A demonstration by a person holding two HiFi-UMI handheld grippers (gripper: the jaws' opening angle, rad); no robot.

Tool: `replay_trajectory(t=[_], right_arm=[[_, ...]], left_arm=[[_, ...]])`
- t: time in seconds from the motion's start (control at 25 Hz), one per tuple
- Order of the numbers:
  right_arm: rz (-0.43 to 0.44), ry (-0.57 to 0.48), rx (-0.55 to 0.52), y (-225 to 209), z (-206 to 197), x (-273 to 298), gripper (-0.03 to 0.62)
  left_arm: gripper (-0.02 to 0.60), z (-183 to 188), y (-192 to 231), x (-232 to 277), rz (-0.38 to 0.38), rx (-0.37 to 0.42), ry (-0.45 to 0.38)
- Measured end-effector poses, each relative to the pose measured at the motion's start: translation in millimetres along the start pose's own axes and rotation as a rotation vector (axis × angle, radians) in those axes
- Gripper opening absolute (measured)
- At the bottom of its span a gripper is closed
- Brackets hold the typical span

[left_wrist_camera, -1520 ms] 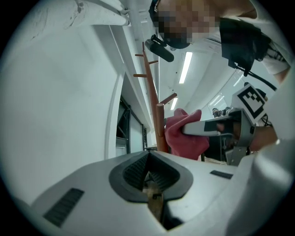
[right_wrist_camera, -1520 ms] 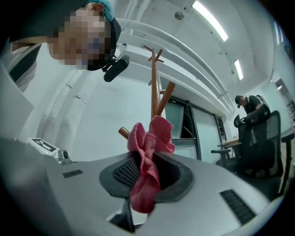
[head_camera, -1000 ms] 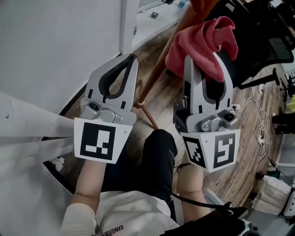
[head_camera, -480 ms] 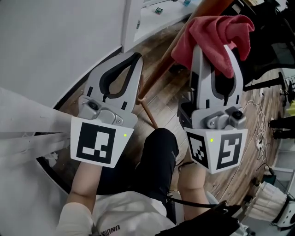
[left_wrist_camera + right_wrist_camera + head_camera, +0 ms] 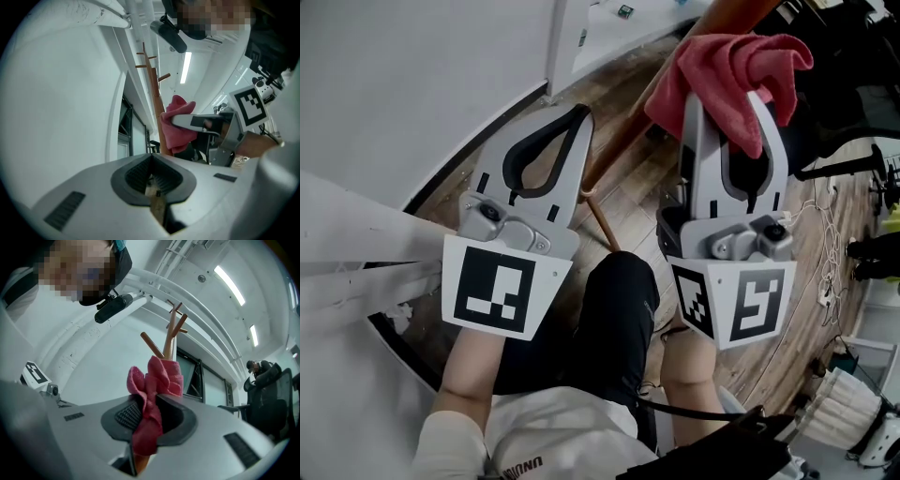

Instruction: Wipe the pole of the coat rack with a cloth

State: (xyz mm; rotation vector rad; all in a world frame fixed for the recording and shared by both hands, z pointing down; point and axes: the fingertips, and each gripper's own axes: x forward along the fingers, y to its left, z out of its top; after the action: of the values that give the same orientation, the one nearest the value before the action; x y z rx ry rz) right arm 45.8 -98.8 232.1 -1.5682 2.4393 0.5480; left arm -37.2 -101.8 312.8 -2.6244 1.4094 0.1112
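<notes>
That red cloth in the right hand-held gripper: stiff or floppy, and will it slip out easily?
Probably floppy: the red cloth bunches and droops in folds over the right hand-held gripper. Likely light, since one pinch carries it all. Its fuzzy weave, clamped between ribbed pads, seems unlikely to slip.

The left gripper (image 5: 570,117) and right gripper (image 5: 733,108) are pale grey shells with black ribbed pads lining the jaws, dark slots on their flanks and a round black knob on a silver mount. Behind each mount sits a white cube (image 5: 499,286) printed with black square markers. Behind the cubes, the person wears black trousers (image 5: 619,319) and a white top (image 5: 562,441) with dark lettering.
</notes>
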Motion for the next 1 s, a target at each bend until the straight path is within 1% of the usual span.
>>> replay_trajectory(t=[0.16, 0.28, 0.44, 0.56, 0.8, 0.92, 1.0], right_arm=[[0.002, 0.014, 0.004, 4.8, -9.8, -2.5, 0.086], [0.006, 0.021, -0.02, 8.6, -8.7, 0.6, 0.086], [0.012, 0.026, -0.036, 14.8, -11.2, 2.1, 0.086], [0.011, 0.04, -0.041, 18.1, -17.6, 0.8, 0.086], [0.008, 0.063, -0.051, 25.6, -34.8, -3.9, 0.086], [0.007, 0.074, -0.044, 29.0, -44.3, -5.8, 0.086], [0.006, 0.085, -0.037, 31.3, -50.8, -7.4, 0.086]], left_arm=[[0.012, -9.4, 1.2, -1.9, -0.004, -0.006, 0.011], [0.012, -16.2, 3.5, -0.7, -0.007, 0.002, 0.009], [0.012, -25.2, 8.1, -0.5, -0.011, 0.038, -0.029], [0.012, -32.6, 14.4, 0.7, -0.004, 0.043, -0.058], [0.012, -46.5, 23.1, 4.9, -0.001, 0.098, -0.086], [0.012, -54.6, 25.0, 7.3, 0.008, 0.066, -0.095], [0.012, -62.5, 22.7, 8.4, -0.001, 0.065, -0.083]])
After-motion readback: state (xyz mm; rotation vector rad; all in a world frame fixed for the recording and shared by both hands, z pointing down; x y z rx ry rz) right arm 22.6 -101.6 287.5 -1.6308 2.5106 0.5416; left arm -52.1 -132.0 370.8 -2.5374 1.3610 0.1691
